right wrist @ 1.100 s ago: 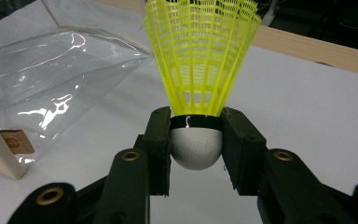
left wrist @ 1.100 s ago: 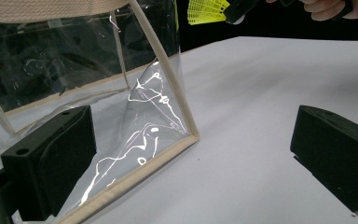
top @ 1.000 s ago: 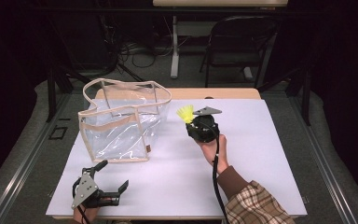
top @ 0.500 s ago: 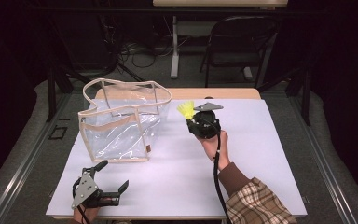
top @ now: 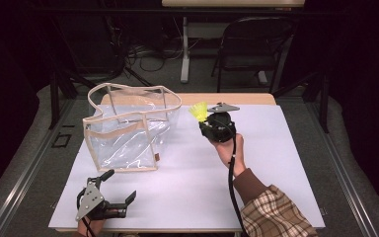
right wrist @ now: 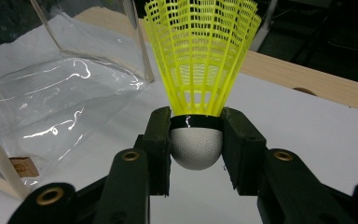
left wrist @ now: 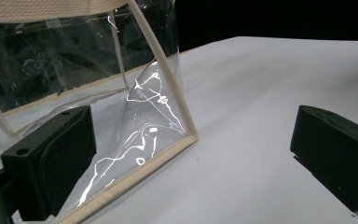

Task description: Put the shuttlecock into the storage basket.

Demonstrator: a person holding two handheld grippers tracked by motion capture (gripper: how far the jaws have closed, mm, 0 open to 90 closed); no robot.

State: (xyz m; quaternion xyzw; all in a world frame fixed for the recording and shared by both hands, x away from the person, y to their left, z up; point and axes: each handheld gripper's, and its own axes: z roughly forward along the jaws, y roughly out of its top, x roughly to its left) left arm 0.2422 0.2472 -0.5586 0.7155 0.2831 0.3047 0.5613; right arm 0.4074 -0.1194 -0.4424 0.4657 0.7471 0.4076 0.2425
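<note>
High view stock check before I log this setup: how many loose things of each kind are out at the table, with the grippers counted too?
Shuttlecock, yellow skirt: 1
Clear bag with beige trim: 1
Grippers, left gripper and right gripper: 2
Total: 4

One yellow shuttlecock (right wrist: pixel 200 51), one clear bag (top: pixel 128 131), two hand-held grippers — left (top: pixel 123 195), right (top: pixel 203 118).
</note>
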